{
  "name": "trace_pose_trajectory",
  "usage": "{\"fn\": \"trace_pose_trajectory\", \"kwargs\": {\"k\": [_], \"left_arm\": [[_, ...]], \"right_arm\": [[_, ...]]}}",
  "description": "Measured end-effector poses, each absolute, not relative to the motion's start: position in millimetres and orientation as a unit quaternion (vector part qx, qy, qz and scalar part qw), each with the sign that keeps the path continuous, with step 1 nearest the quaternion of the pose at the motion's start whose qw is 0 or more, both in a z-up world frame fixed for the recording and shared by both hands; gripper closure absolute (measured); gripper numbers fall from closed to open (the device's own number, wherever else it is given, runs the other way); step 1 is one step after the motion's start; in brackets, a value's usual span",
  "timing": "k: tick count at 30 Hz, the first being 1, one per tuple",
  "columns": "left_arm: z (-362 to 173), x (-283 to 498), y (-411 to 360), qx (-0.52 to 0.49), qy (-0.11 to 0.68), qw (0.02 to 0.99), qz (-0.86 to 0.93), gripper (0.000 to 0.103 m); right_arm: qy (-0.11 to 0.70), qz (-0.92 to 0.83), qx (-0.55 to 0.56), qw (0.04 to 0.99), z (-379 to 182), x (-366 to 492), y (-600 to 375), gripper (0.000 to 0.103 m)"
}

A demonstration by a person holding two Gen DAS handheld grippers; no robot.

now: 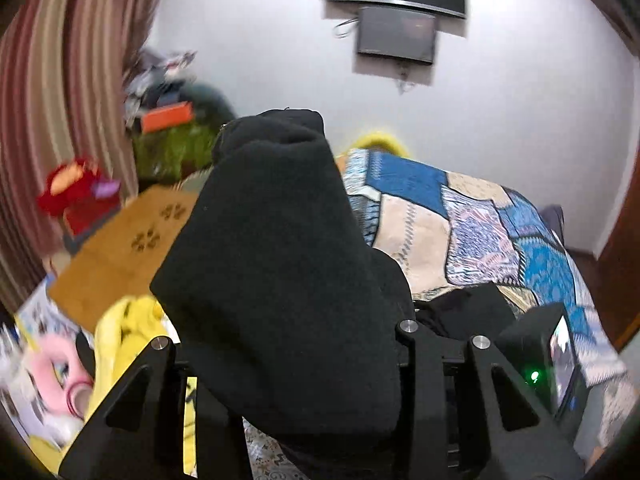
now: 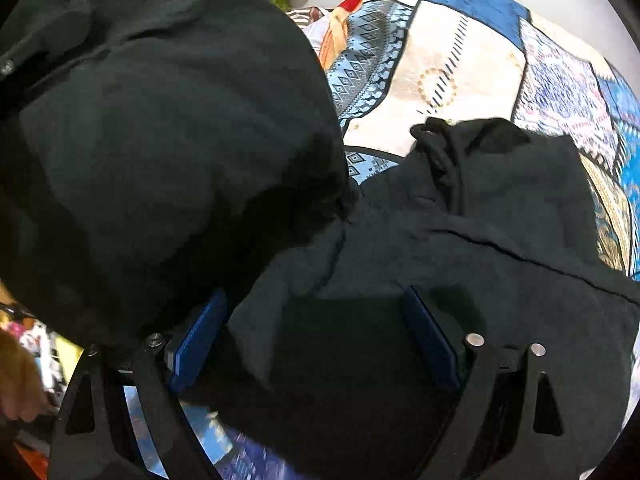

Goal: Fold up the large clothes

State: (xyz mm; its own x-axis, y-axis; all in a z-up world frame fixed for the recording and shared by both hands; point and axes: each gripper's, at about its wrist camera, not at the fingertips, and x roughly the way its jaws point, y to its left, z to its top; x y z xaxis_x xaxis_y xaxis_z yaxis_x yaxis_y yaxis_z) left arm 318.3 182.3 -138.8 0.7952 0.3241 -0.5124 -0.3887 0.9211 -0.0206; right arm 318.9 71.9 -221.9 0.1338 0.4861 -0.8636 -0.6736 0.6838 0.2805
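Observation:
A large black hooded garment (image 2: 460,208) lies on the patchwork bedspread (image 2: 460,60). In the left wrist view a thick fold of the same black fabric (image 1: 276,240) is lifted up and drapes over my left gripper (image 1: 288,360), hiding its fingertips; the jaws seem closed on it. In the right wrist view my right gripper (image 2: 316,340) hovers over the garment's body with its blue pads (image 2: 430,336) wide apart and nothing between them. The raised black fold (image 2: 160,140) fills the left of that view.
The bed's blue and beige patchwork cover (image 1: 480,216) stretches right. A brown paw-print mat (image 1: 120,252), yellow cloth (image 1: 128,328), red toy (image 1: 76,192) and cluttered pile (image 1: 168,120) lie left. A striped curtain (image 1: 52,80) hangs left; screens (image 1: 396,36) hang on the wall.

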Motion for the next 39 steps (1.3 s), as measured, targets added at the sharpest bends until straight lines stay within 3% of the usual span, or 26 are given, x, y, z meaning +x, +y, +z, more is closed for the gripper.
{"fn": "trace_pose_trajectory", "kwargs": {"k": [6, 12, 20, 29, 39], "left_arm": [[-131.3, 329.8, 145.0, -0.016, 0.254, 0.954, 0.161, 0.066], [-130.0, 342.4, 56.5, 0.065, 0.258, 0.959, 0.092, 0.066], [-188.0, 359.0, -23.8, 0.121, 0.364, 0.923, -0.028, 0.058], [-218.3, 339.8, -47.3, 0.141, 0.398, 0.904, -0.073, 0.034], [-185.7, 301.9, -49.2, 0.154, 0.385, 0.906, -0.083, 0.012]], "right_arm": [[0.502, 0.348, -0.043, 0.791, -183.5, 322.0, -25.0, 0.020], [0.474, 0.250, -0.046, 0.843, -162.6, 329.3, -115.3, 0.020], [0.462, 0.205, 0.006, 0.863, -145.5, 330.8, -179.4, 0.020], [0.434, 0.255, 0.021, 0.864, -108.8, 337.8, -160.2, 0.020], [0.430, 0.276, 0.020, 0.860, -99.3, 324.7, -146.2, 0.020]]}}
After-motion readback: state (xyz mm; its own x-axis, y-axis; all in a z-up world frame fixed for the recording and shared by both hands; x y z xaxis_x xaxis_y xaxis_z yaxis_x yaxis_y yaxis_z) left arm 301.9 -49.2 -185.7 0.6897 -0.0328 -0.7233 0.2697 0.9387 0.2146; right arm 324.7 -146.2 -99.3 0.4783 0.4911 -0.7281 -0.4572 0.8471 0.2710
